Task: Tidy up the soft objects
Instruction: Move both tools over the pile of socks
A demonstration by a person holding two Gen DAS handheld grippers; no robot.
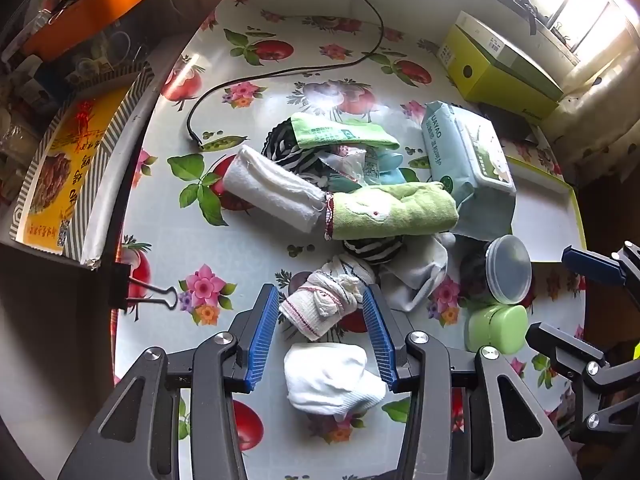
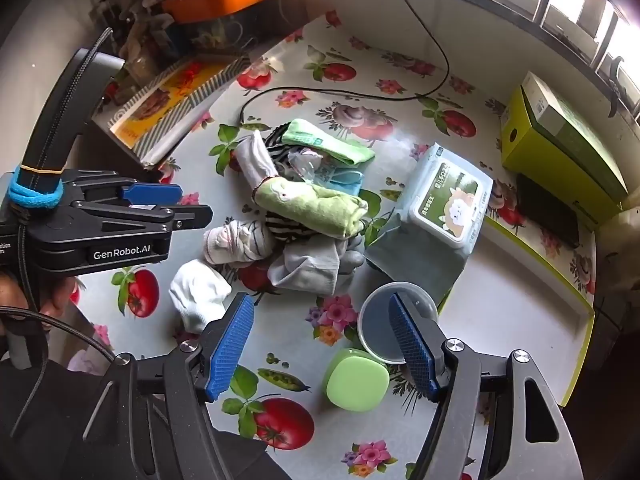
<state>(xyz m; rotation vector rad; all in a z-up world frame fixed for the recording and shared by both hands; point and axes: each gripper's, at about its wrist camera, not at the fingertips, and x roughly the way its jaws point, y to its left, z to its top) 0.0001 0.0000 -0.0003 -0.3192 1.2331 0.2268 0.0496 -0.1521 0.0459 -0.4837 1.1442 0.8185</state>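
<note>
A heap of soft things lies mid-table: a green towel (image 1: 392, 210) (image 2: 312, 208), a rolled white towel (image 1: 272, 188), a green labelled cloth (image 1: 340, 132), striped cloth (image 1: 288, 152) and a grey sock (image 2: 308, 268). Nearer lie a rolled sock with red trim (image 1: 324, 304) (image 2: 236, 240) and a balled white sock (image 1: 332, 380) (image 2: 198, 296). My left gripper (image 1: 321, 292) (image 2: 196, 202) hovers open over these two socks, its pads touching neither. My right gripper (image 2: 320, 300) (image 1: 548, 292) is open above the tablecloth, with a green box (image 2: 356, 380) and a clear round tub (image 2: 380, 324) by its right finger.
A wipes pack (image 2: 444, 196) leans on a white tray with a yellow-green rim (image 2: 520, 280). A yellow-green carton (image 2: 560, 140) stands at the back right. A black cable (image 1: 280, 72) crosses the floral tablecloth. A binder clip (image 1: 148, 296) and a printed box (image 1: 68, 168) sit at the left edge.
</note>
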